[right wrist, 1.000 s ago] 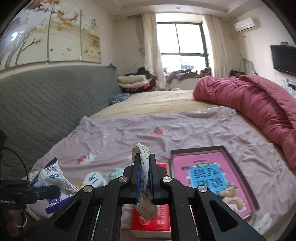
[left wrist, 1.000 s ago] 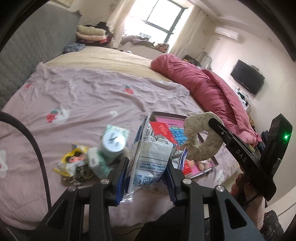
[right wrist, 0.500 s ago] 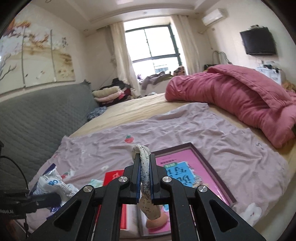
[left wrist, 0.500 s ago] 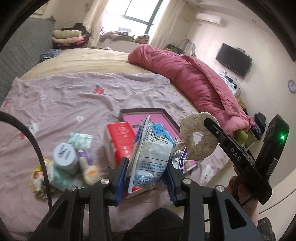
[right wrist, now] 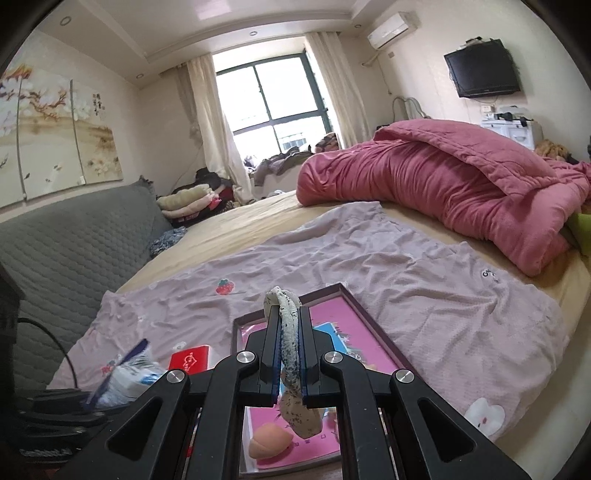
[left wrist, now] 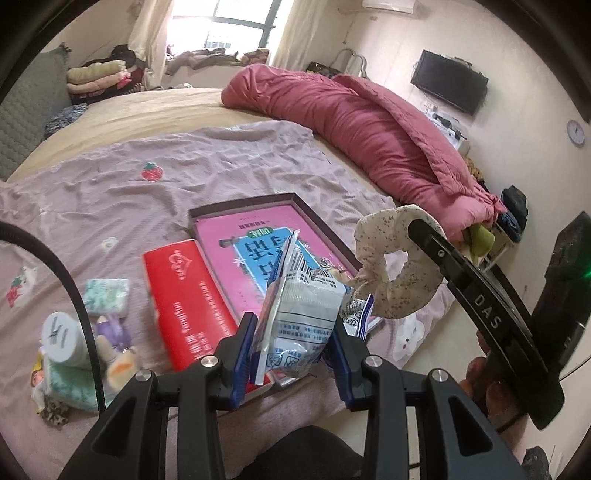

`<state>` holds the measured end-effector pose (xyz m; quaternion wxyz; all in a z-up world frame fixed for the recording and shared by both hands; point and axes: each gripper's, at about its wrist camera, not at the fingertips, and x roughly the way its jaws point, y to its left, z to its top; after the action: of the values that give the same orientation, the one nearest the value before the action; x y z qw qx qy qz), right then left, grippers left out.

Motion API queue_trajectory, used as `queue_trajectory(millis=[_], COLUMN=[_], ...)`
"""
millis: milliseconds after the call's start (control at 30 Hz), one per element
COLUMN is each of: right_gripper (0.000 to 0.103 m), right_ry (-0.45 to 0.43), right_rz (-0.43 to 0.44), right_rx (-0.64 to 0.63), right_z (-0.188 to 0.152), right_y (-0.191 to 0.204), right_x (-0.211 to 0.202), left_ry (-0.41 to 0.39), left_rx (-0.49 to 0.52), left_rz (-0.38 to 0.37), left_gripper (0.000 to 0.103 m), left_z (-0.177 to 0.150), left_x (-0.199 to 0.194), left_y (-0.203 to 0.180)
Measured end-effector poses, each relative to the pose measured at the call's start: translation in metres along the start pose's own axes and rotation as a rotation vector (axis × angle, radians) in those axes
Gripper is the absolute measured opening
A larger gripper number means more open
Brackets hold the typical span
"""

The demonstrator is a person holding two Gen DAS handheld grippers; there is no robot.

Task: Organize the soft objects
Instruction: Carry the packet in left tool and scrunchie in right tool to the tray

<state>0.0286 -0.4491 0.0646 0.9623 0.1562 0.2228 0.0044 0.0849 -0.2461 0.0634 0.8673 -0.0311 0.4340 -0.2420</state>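
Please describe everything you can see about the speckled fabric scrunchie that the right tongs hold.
The scrunchie is a puffy ring of cream fabric with small dark speckles, gathered and wrinkled, apparently soft cloth. The right tongs are shut on it, pinching one part flat; a loop sticks up above the fingertips and the rest hangs below. It is held in the air above the pink tray on the bed, and only the tongs appear to touch it.

Bedroom, daylight from window (right wrist: 271, 99) at 12 o'clock, cream curtains (right wrist: 207, 122) either side. Grey quilted headboard (right wrist: 70, 236) at 9 o'clock under floral wall panels (right wrist: 51, 125). TV (right wrist: 482, 68) and air conditioner (right wrist: 391, 24) on wall at 2 o'clock. Wall clock (left wrist: 575, 132) visible in left view
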Motion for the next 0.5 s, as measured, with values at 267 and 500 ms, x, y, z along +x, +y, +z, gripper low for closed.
queue_trajectory(millis=[267, 500], right_gripper=[0.007, 0.007], right_ry=[-0.009, 0.004], right_rz=[-0.003, 0.042], right_rx=[0.043, 0.091], right_z=[-0.003, -0.005], right_y=[-0.020, -0.034], right_x=[0.005, 0.014], left_ry=[0.073, 0.159], left_rx=[0.039, 0.103], left_rz=[0.004, 0.019], left_gripper=[0.038, 0.038], left_z=[0.005, 0.005], left_x=[0.047, 0.096], left_y=[-0.019, -0.038])
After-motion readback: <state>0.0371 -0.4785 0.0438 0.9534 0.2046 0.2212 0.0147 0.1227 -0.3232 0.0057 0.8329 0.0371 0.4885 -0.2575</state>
